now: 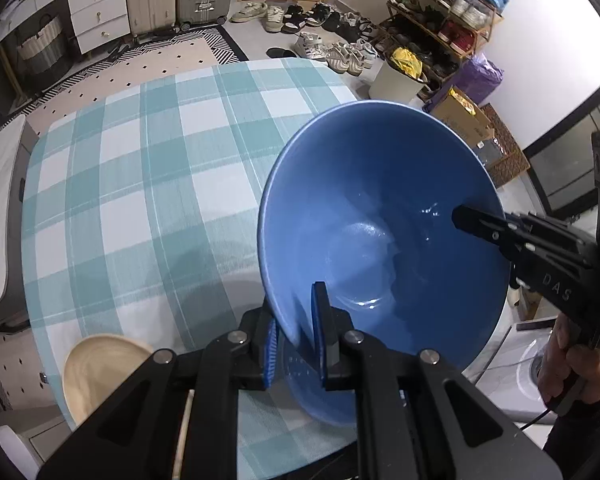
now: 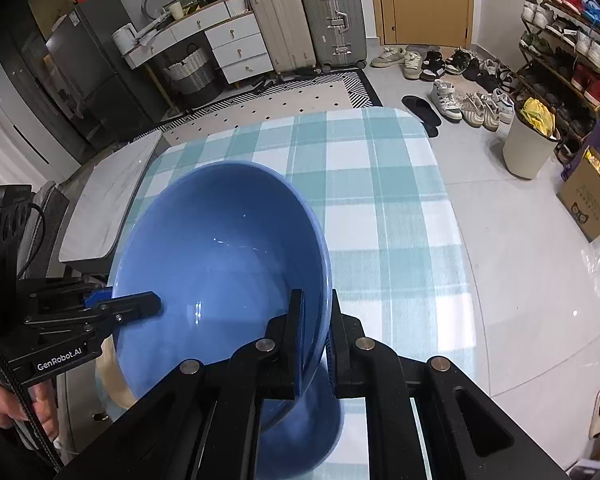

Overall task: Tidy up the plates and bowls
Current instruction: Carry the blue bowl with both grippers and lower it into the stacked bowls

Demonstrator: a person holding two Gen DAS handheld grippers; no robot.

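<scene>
Both wrist views look steeply down, close, sharing the blue bowl [image 1: 380, 220] and checked table [image 2: 380, 184].

A home: suitcases [image 2: 306, 24], shoe rack [image 2: 568, 52], fridge [image 2: 84, 76], checked tablecloth [image 2: 380, 200].

Gripping with both grippers, each pointing steeply downward. Left gripper [image 1: 296, 340] clamping the near-left rim of the blue bowl [image 1: 384, 232], one finger inside, one outside. Right gripper [image 2: 314, 344] pinching the opposite rim the same way. Bare hand [image 1: 572, 364] wrapping the right gripper's handle.
</scene>
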